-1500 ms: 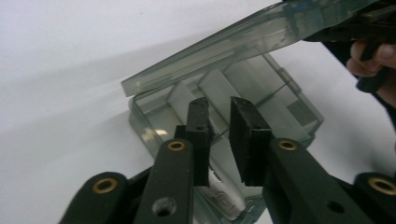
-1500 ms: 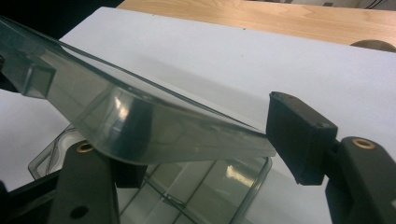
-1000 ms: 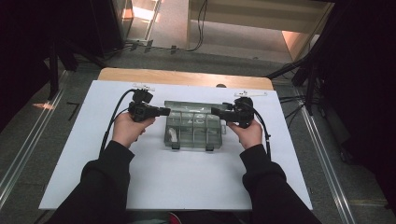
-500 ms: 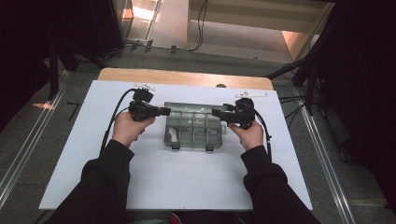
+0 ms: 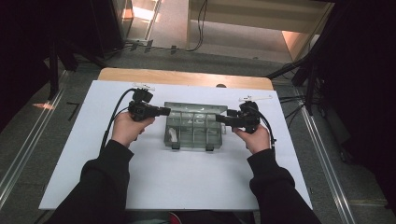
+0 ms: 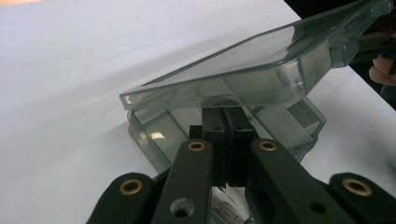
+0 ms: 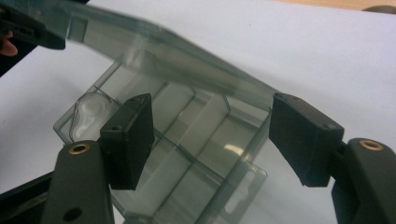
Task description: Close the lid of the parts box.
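**Clear compartment box held at both ends, lid tilted up**

Nearest the camera in the high view, two dark-sleeved forearms come up from the bottom edge, each bent inward at the elbow so the hands face one another across the white tabletop (image 5: 187,182). The left hand (image 5: 125,129) holds the left tongs (image 5: 166,111) level, pointing toward the middle; the right hand (image 5: 254,137) holds the right tongs (image 5: 219,118) the same way, pointing back at them.

Between the two sits the clear compartment box (image 5: 192,133), in the middle of the tabletop, its long axis running from one hand to the other and its two latch tabs facing the person. Its lid (image 6: 261,60) is hinged at the far side and stands tilted up off the base.

In the left gripper view the left tongs are pressed together with nothing between them, their tip under the raised lid edge. In the right gripper view the right tongs stand wide apart at the box's end, pads clear of it, with a small white item (image 7: 91,112) in one far compartment.

Against the earlier frames, hands and box sit in the same places.
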{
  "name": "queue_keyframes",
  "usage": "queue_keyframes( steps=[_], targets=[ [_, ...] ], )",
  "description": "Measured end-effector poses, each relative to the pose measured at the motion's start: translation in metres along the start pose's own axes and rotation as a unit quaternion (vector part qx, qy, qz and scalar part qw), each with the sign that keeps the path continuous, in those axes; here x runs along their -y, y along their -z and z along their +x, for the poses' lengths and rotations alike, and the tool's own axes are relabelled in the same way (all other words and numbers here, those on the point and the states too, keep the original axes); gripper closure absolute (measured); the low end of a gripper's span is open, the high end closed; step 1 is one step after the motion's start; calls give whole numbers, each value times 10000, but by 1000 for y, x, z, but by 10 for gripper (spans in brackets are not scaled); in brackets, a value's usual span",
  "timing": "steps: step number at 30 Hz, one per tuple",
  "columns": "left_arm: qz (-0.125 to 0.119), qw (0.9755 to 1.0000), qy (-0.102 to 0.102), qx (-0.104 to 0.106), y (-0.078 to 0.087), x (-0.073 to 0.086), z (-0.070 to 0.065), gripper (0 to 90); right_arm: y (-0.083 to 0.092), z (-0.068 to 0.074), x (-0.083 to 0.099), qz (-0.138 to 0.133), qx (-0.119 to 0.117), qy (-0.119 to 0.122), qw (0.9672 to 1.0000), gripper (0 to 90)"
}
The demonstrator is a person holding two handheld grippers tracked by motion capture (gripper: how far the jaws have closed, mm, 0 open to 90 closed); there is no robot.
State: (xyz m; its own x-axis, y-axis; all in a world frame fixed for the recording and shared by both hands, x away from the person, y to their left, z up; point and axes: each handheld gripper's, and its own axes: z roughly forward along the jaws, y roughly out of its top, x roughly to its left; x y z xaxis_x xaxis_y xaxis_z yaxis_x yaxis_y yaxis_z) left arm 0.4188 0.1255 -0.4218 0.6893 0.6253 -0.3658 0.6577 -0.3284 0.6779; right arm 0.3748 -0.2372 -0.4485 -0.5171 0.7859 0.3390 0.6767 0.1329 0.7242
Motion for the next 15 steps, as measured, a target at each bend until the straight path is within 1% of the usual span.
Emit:
queue_keyframes(
  steps=[5, 6, 7, 9, 11, 13, 15],
  targets=[
    [33, 10000, -5, -18, 1, 0, 0, 899, 11, -5, 4, 46, -14, -23, 10000, 300],
    [36, 10000, -11, -10, 1, 0, 0, 898, 12, -5, 4, 60, -9, -9, 10000, 316],
    [39, 10000, -15, -2, 2, 0, 1, 899, 14, -6, 5, 91, -22, 41, 9999, 354],
    [65, 10000, -23, 16, 2, 1, 1, 899, 18, -8, 5, 157, -48, 100, 9998, 371],
    [67, 10000, -1, 32, 3, 1, 2, 898, 20, -10, 6, 211, -51, 71, 9997, 394],
    [75, 10000, 5, 64, 4, 2, 3, 899, 23, -12, 6, 201, -42, 26, 9998, 408],
    [89, 9999, 13, 57, 5, 2, 3, 899, 26, -13, 5, 181, -31, 30, 9998, 417]
  ],
)
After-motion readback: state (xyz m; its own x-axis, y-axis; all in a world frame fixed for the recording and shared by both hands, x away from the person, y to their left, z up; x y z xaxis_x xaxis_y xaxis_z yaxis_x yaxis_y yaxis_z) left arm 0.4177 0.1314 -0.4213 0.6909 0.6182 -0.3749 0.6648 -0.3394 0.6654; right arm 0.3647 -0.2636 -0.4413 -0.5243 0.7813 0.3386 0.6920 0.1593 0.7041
